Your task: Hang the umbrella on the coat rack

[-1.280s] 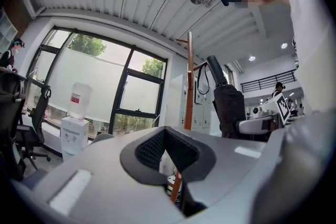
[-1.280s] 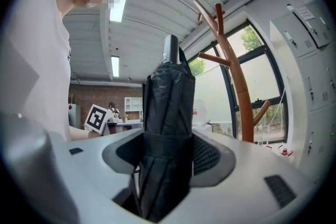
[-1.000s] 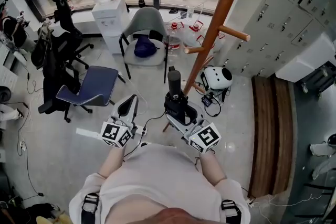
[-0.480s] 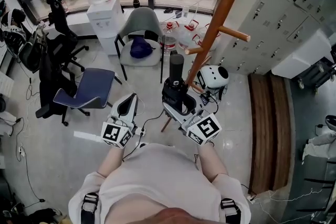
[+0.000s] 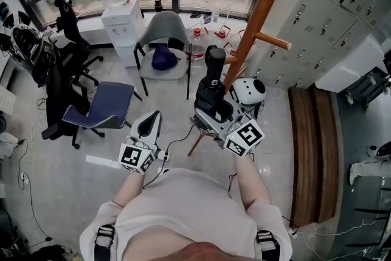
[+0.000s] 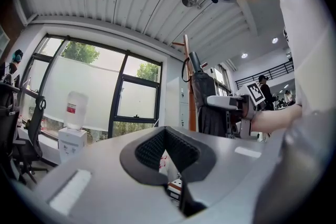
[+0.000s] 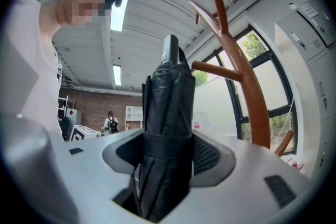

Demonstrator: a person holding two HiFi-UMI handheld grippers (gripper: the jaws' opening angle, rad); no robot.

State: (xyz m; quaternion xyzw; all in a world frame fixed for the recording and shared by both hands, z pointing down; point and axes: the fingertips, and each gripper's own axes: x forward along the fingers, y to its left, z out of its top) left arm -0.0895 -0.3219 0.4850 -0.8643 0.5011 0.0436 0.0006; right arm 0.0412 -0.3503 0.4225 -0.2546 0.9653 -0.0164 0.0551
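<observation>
A folded black umbrella (image 5: 211, 84) stands upright in my right gripper (image 5: 214, 108), which is shut on its lower body. In the right gripper view the umbrella (image 7: 169, 113) fills the space between the pads, its cap pointing up. The brown wooden coat rack (image 5: 259, 15) leans just right of the umbrella, with a short peg (image 5: 272, 41) beside the umbrella's top. The rack (image 7: 245, 89) also rises to the right in the right gripper view. My left gripper (image 5: 154, 120) hangs lower left, shut with nothing in it. From the left gripper view, the umbrella (image 6: 201, 93) shows beside the rack (image 6: 187, 78).
A grey chair (image 5: 165, 30) with a blue bundle stands behind the umbrella. A blue office chair (image 5: 104, 104) is at left, a water dispenser (image 5: 119, 15) by the window. A white helmet (image 5: 250, 91) lies at the rack's foot. Grey lockers (image 5: 333, 21) line the right.
My right gripper has lifted the umbrella and carried it up and rightwards, closer to the coat rack's pegs. The left gripper has stayed where it was.
</observation>
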